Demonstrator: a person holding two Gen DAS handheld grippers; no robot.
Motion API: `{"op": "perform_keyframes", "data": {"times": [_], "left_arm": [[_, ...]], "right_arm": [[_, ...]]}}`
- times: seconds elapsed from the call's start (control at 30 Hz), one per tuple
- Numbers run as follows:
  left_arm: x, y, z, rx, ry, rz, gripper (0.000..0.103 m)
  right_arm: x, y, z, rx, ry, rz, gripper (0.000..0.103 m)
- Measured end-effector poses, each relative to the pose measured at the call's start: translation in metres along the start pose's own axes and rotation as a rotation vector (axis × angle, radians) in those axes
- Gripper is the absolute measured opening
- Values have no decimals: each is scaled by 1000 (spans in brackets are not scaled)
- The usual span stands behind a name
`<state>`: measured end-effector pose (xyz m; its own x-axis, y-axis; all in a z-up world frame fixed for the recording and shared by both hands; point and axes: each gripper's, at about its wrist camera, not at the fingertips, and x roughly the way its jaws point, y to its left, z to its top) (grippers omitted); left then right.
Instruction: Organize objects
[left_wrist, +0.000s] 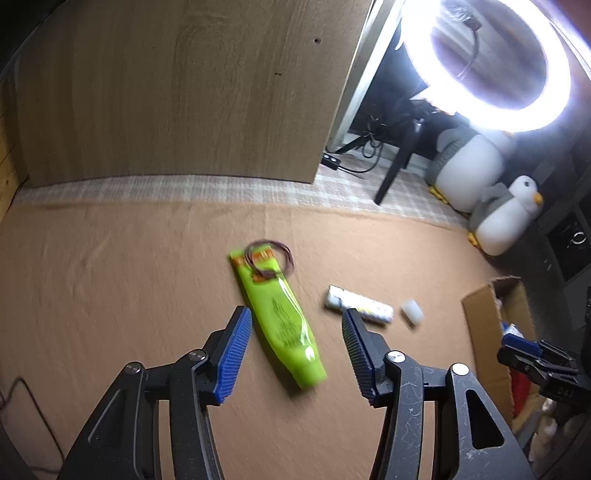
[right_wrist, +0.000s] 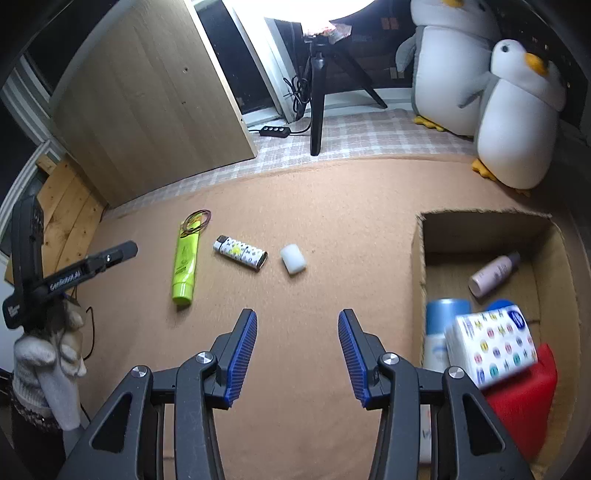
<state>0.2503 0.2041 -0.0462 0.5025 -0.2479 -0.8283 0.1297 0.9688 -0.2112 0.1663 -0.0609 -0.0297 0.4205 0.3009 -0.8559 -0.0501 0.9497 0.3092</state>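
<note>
The left gripper (left_wrist: 297, 332), jaws wide, hovers over the green tube (left_wrist: 282, 317). Next it likely descends and grips. The right gripper (right_wrist: 297, 334) hangs open beside the cardboard box (right_wrist: 419, 258).

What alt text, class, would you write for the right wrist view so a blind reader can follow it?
Open blue-padded tongs hover over a tan cloth where a green tube, a patterned lighter and a small white block lie in a row. To the right, a cardboard box already holds bottles and a tissue pack.

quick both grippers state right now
left gripper: open, holding nothing, above the lime-green plastic tube
right gripper: open, empty
</note>
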Motion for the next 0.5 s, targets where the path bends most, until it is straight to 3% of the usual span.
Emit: {"op": "perform_keyframes", "data": {"times": [0.27, 0.5], "left_arm": [[55, 10, 37, -7, 60, 36, 57], [93, 9, 45, 29, 119, 39, 59]], "right_arm": [[34, -2, 24, 10, 50, -19, 42], [65, -4, 36, 31, 100, -27, 49]]}}
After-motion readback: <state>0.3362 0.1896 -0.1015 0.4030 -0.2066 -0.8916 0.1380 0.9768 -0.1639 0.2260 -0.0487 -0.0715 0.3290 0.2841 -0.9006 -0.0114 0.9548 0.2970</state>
